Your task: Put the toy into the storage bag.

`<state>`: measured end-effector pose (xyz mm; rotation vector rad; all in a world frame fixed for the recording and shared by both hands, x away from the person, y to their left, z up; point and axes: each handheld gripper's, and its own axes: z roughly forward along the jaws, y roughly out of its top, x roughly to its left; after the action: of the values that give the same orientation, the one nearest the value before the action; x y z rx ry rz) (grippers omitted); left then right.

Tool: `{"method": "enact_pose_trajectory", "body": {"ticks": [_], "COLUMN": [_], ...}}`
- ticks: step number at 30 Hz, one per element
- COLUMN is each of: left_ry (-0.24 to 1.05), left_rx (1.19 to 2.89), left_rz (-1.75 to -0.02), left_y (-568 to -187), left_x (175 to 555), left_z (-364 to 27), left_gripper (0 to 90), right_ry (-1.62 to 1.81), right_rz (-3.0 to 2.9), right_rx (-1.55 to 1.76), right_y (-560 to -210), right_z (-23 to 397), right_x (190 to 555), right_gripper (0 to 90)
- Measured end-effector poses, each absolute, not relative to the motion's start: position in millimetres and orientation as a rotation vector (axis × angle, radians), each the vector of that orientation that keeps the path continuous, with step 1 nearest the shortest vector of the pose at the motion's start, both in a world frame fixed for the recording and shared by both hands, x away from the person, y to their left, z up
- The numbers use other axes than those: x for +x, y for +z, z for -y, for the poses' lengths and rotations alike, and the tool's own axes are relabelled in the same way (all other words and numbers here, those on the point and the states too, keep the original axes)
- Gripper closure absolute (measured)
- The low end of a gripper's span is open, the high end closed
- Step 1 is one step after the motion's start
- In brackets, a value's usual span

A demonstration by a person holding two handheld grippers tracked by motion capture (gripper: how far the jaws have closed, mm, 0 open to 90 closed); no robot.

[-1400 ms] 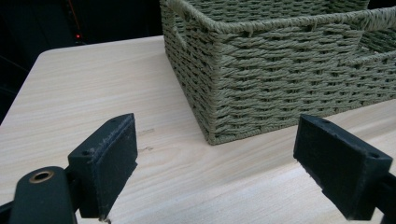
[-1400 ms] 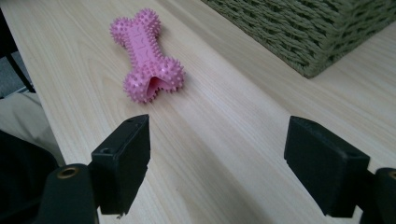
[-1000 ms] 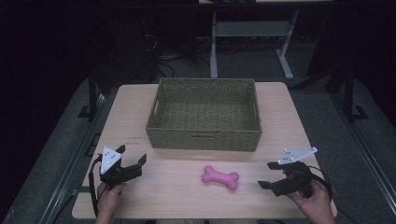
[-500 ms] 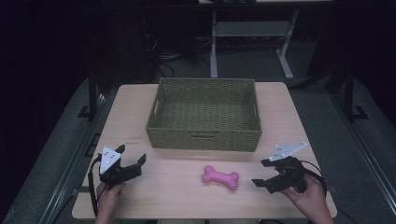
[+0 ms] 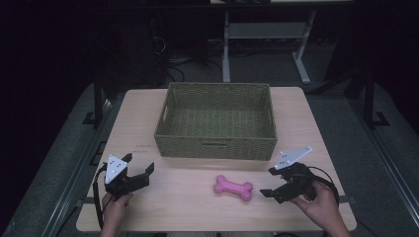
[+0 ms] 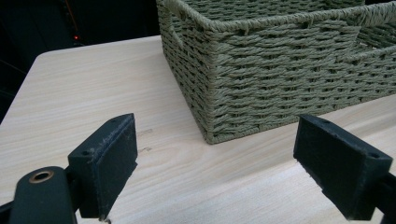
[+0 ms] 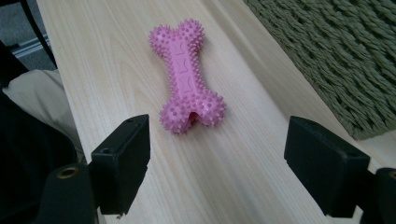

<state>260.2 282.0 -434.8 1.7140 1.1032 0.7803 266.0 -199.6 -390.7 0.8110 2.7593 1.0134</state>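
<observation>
My right tool [image 5: 277,183] sits low over the near right part of the worktop [image 5: 188,205], its jaws spread wide with nothing between them. In the right gripper view the pink spiky bone toy [image 7: 187,77] lies flat just ahead of those jaws, its near knobbed end roughly centred in the gap, its length running away from me. From above, the toy [image 5: 233,187] rests on the bare wood between my two hands, nearer the right one, and apart from everything else.

My left tool [image 5: 129,174] rests at the near left of the worktop, also spread and holding nothing; its view looks past the open jaws at the near corner of the woven basket [image 6: 261,79].

I judge I am at the approach step: the right tool is lined up on the toy but not yet around it. The next move calls for sliding forward until the pads flank the narrow middle of the bone, not the bulbous end, then pressing them together. The nubs look soft, so a firm pinch should hold.

Beyond the toy stands the green basket [image 5: 215,145], open-topped and empty, the likely place to drop it, which would mean lifting clear of the front wall.
</observation>
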Motion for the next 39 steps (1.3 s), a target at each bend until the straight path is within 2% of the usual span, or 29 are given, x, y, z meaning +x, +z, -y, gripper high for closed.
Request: {"method": "enact_pose_trajectory", "body": {"ticks": [31, 36, 39], "left_ry": [0.779, 0.781, 0.780], "left_rx": [1.703, 1.700, 1.702], "left_rz": [-1.102, -1.101, -1.101], "left_y": [-433.7, -433.5, -433.7], "left_x": [260.1, 260.0, 260.1], "left_z": [-284.7, -284.8, -285.6], "left_gripper": [13.0, 13.0, 13.0], "right_ry": [0.879, 0.843, 0.818], "right_rz": [-2.969, -2.999, -3.010], "right_rx": [0.591, 0.569, 0.556], "right_y": [-403.8, -411.0, -414.7], "right_z": [127.3, 118.7, 113.3], "right_x": [294.0, 299.9, 301.8], "right_gripper": [25.7, 32.6, 33.3]}}
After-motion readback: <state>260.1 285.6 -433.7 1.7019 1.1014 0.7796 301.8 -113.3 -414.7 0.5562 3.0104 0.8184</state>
